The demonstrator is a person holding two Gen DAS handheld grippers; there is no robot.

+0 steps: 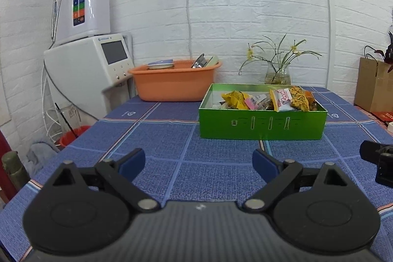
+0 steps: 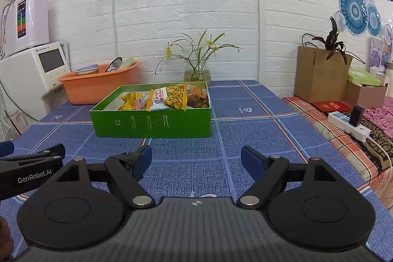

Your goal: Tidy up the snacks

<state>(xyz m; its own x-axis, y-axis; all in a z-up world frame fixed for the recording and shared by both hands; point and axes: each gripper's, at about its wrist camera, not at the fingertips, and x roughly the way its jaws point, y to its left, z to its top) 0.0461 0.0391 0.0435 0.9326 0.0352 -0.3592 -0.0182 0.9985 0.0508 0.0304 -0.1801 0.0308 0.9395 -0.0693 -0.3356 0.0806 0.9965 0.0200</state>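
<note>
Green snack box (image 1: 262, 118) ahead of both grippers, long side facing them (packets inside); left gripper (image 1: 199, 163) and right gripper (image 2: 195, 160) jaws apart, empty.

One green box (image 2: 152, 123) of snack packets (image 2: 175, 97), their number unclear; one orange basin (image 2: 83, 90); one glass vase (image 2: 197, 73); one paper bag (image 2: 316, 75); two grippers, left gripper (image 1: 199, 162) and right gripper (image 2: 196, 160).
</note>
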